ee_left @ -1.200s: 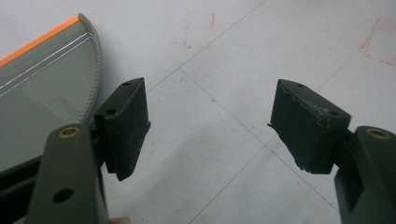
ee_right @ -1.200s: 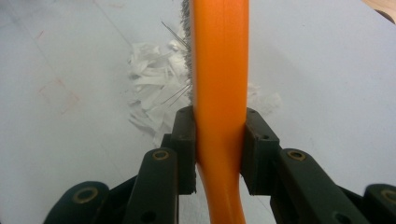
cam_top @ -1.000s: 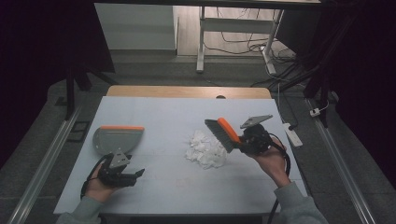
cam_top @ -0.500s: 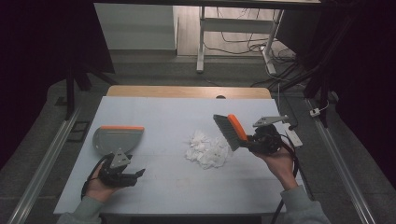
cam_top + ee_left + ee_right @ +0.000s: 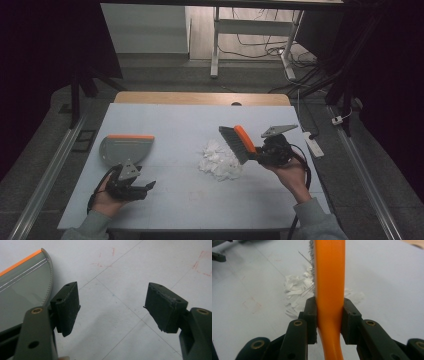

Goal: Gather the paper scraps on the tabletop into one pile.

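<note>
Holding a small brush [image 5: 239, 144] by its orange handle, my right gripper [image 5: 260, 152] has its jaws clamped firmly on either side of it, as the right gripper view shows plainly. Its dark bristles hang just above the far edge of a heap of white paper scraps [image 5: 219, 161], which lies near the middle of the pale table [image 5: 200, 120], a little toward my right.

My left gripper [image 5: 142, 187] rests low near the table's near left corner, jaws spread wide with nothing between them; in the left gripper view only bare tabletop lies between the two black pads [image 5: 66, 307]. A grey dustpan [image 5: 125, 149] with an orange front lip lies flat just beyond that gripper, close to it but not held. It sits well apart from the scraps, with open table between them.

As I judge it, the sweeping has barely begun. One tool is in hand, but the heap looks whole and undisturbed, and no scraps lie in the pan as far as I can tell. What remains is to take up the dustpan, bring it beside the heap, and brush the paper into it.
</note>
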Available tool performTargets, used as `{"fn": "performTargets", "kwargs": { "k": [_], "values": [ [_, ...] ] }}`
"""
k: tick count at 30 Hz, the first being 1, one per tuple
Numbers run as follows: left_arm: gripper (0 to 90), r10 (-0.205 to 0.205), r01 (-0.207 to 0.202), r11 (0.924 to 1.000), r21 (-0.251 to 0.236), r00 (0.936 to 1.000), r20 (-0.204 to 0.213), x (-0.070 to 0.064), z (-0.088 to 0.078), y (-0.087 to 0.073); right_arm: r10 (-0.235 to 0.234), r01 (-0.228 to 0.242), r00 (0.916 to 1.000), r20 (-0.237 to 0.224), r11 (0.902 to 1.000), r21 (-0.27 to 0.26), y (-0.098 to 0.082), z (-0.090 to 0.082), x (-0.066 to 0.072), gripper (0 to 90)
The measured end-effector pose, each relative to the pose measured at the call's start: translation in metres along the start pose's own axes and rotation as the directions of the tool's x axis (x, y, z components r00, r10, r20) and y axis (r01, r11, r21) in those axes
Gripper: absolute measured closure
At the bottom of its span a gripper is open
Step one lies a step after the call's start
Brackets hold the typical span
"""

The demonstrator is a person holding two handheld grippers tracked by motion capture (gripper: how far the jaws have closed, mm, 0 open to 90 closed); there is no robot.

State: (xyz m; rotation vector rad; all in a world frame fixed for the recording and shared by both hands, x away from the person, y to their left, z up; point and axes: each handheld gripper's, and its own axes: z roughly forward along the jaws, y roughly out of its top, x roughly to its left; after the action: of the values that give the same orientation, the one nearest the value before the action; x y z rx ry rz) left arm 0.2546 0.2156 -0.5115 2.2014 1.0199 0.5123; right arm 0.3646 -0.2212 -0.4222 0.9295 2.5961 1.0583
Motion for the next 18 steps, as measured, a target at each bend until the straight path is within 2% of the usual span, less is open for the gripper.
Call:
{"fn": "performTargets", "kwargs": {
  "k": [2,4,5,6,10,11,13,15,18],
  "values": [
    [28.4,0.0,0.0,1.0,-0.001,1.0,0.001,0.0,0.0,0.0,0.0,-0.001,0.9999,0.013,0.9992,0.041,-0.001,0.011,-0.001,69.9],
    [28.4,0.0,0.0,1.0,-0.002,1.0,0.002,0.0,0.0,0.0,-0.029,0.019,0.9952,0.093,0.9941,0.107,-0.004,0.02,-0.004,69.9],
    [28.4,0.0,0.0,1.0,-0.002,1.0,0.002,0.0,-0.001,0.0,-0.05,0.031,0.9891,0.138,0.9898,0.139,-0.006,0.024,-0.006,69.9],
    [28.4,0.001,-0.001,1.0,-0.002,1.0,0.001,0.0,-0.001,0.0,-0.061,0.034,0.9846,0.164,0.986,0.163,-0.009,0.026,-0.009,69.9],
    [28.4,0.0,0.0,1.0,0.0,1.0,0.0,0.0,0.0,0.0,-0.077,0.034,0.9738,0.214,0.9797,0.198,-0.017,0.029,-0.013,69.9],
    [28.4,0.0,0.0,1.0,0.0,1.0,0.0,0.0,0.0,0.0,-0.083,0.035,0.9697,0.23,0.9782,0.204,-0.018,0.029,-0.014,69.9],
    [28.4,0.001,-0.001,1.0,-0.001,1.0,-0.002,0.0,0.0,0.0,-0.065,0.019,0.9668,0.247,0.9824,0.186,-0.018,0.027,-0.017,69.9],
    [28.4,0.0,0.0,1.0,-0.002,1.0,-0.001,0.0,-0.001,0.0,-0.058,0.008,0.9593,0.276,0.9844,0.176,-0.018,0.023,-0.02,69.9],
    [28.4,0.0,0.0,1.0,-0.002,1.0,-0.001,0.0,-0.001,0.0,-0.015,-0.02,0.966,0.258,0.9909,0.133,-0.018,0.012,-0.026,69.9]
  ]
}}
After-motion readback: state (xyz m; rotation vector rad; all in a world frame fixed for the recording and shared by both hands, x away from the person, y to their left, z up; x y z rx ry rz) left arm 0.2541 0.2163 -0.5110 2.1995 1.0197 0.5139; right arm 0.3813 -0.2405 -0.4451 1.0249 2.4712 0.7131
